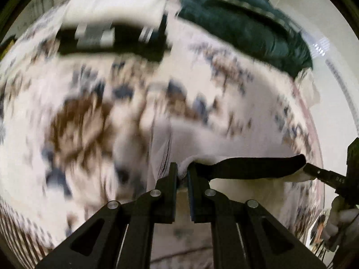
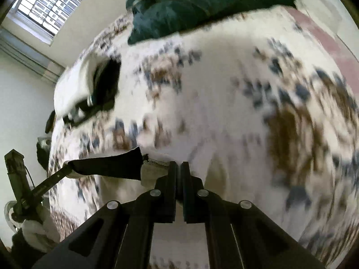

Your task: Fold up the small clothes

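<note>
Spread wide beneath everything is a white bedspread (image 1: pixel 224 85) blotched brown and blue, with a dark green cushion (image 1: pixel 242 22) seen at its far end. Just above the bedspread, a small white garment with a black band (image 1: pixel 251 168) is held stretched: one end is clamped by the left gripper (image 1: pixel 182 170), the other pinched by the right gripper (image 2: pixel 180 168).

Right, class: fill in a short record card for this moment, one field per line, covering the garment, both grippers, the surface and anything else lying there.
Garment: small white cloth piece with a black band, stretched between both grippers
Left hand-held gripper: shut on the garment's white end
Right hand-held gripper: shut on the garment's other end
Surface: white bedspread with brown and blue blotches
Also there: dark green padded bundle; black-and-white folded item
Image quality: motion-blurred
</note>
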`<move>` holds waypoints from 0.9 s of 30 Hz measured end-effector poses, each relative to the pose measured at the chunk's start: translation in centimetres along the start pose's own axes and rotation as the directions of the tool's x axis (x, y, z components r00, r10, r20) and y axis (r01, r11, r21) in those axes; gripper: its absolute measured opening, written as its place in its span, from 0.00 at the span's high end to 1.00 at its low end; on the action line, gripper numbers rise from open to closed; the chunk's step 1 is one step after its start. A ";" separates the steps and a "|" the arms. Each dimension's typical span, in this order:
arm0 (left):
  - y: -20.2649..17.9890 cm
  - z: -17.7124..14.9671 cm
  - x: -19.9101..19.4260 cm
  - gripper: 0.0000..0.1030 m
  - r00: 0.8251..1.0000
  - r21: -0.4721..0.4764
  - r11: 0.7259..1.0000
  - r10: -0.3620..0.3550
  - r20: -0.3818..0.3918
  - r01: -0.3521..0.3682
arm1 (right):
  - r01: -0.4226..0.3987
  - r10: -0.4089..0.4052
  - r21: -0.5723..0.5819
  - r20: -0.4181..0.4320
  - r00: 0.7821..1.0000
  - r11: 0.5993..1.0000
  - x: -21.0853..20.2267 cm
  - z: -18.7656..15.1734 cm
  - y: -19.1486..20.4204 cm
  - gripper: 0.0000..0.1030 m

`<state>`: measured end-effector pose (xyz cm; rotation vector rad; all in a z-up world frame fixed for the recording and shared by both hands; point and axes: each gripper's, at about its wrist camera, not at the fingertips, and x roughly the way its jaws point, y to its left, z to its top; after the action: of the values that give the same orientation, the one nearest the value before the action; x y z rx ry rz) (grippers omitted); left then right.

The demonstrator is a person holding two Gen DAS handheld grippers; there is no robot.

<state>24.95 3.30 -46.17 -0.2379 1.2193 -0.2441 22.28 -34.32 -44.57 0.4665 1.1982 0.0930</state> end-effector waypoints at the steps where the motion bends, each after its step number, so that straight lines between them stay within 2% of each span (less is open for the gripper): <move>1: 0.4 -1.6 0.8 0.94 1.000 0.003 1.000 0.008 -0.026 -0.008 | 0.004 -0.004 0.000 -0.020 1.000 1.000 0.3 -1.8 -0.5 0.96; 5: 1.7 -5.3 2.8 0.90 0.994 0.019 1.000 -0.010 -0.107 0.012 | 0.035 -0.037 -0.020 -0.105 0.994 0.999 2.3 -6.7 -2.4 0.96; 7: 2.3 -6.7 2.4 0.89 0.988 0.000 0.997 -0.073 -0.135 0.074 | 0.037 -0.041 -0.030 -0.140 0.989 0.999 3.2 -7.7 -3.1 0.96; 8: 2.6 -7.1 1.8 0.85 0.988 -0.010 0.997 -0.076 -0.136 0.075 | 0.038 -0.044 -0.039 -0.166 0.985 0.998 3.6 -7.9 -3.4 0.95; 10: 3.5 -7.5 0.4 0.78 0.985 -0.058 0.994 -0.098 -0.140 0.091 | 0.062 -0.067 -0.033 -0.226 0.972 0.998 3.8 -8.5 -4.2 0.82; 11: 4.0 -7.5 -0.4 0.77 0.985 -0.088 0.991 -0.113 -0.128 0.102 | 0.052 -0.055 -0.019 -0.233 0.971 0.998 3.6 -8.7 -4.5 0.76; 12: 4.6 -7.4 -0.9 0.77 0.986 -0.125 0.987 -0.117 -0.119 0.102 | 0.050 -0.049 -0.001 -0.235 0.971 0.999 3.1 -8.8 -4.9 0.61; 13: 5.1 -7.2 -1.1 0.77 0.985 -0.169 0.979 -0.131 -0.111 0.111 | 0.050 -0.042 0.029 -0.233 0.972 0.998 2.3 -9.0 -5.4 0.51; 15: 5.9 -6.3 -0.9 0.76 0.981 -0.259 0.954 -0.175 -0.081 0.149 | 0.026 -0.003 0.107 -0.214 0.977 0.994 1.1 -9.1 -6.4 0.50; 18: 6.0 -4.5 1.1 0.74 0.982 -0.310 0.939 -0.178 -0.070 0.148 | -0.032 0.080 0.243 -0.189 0.979 0.970 0.9 -8.9 -7.5 0.47; 21: 5.7 -2.4 3.9 0.74 0.985 -0.321 0.940 -0.151 -0.086 0.116 | -0.049 0.120 0.334 -0.196 0.973 0.941 2.9 -8.4 -8.1 0.47; 23: 5.5 -1.8 4.6 0.79 0.991 -0.318 0.944 -0.118 -0.061 0.093 | -0.038 0.112 0.369 -0.179 0.977 0.929 4.0 -7.8 -8.2 0.47; 24: 5.2 -1.8 4.6 0.86 0.994 -0.305 0.949 -0.103 -0.043 0.085 | -0.046 0.109 0.373 -0.150 0.983 0.927 4.2 -7.5 -8.1 0.47; 25: 5.0 -1.9 4.5 0.94 0.995 -0.292 0.954 -0.089 -0.039 0.074 | -0.052 0.104 0.372 -0.122 0.987 0.927 4.2 -6.9 -7.8 0.54; 26: 5.0 -2.1 4.4 0.94 0.996 -0.284 0.956 -0.082 -0.034 0.070 | -0.055 0.097 0.367 -0.097 0.991 0.929 4.3 -6.5 -7.6 0.63; 27: 4.9 -2.5 4.0 0.95 0.997 -0.279 0.958 -0.075 -0.026 0.065 | -0.047 0.084 0.360 -0.088 0.993 0.932 4.4 -5.9 -7.2 0.94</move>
<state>24.14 6.63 -52.07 -0.5236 1.2815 -0.1376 17.27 -37.65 -52.97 0.8306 1.3052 -0.0468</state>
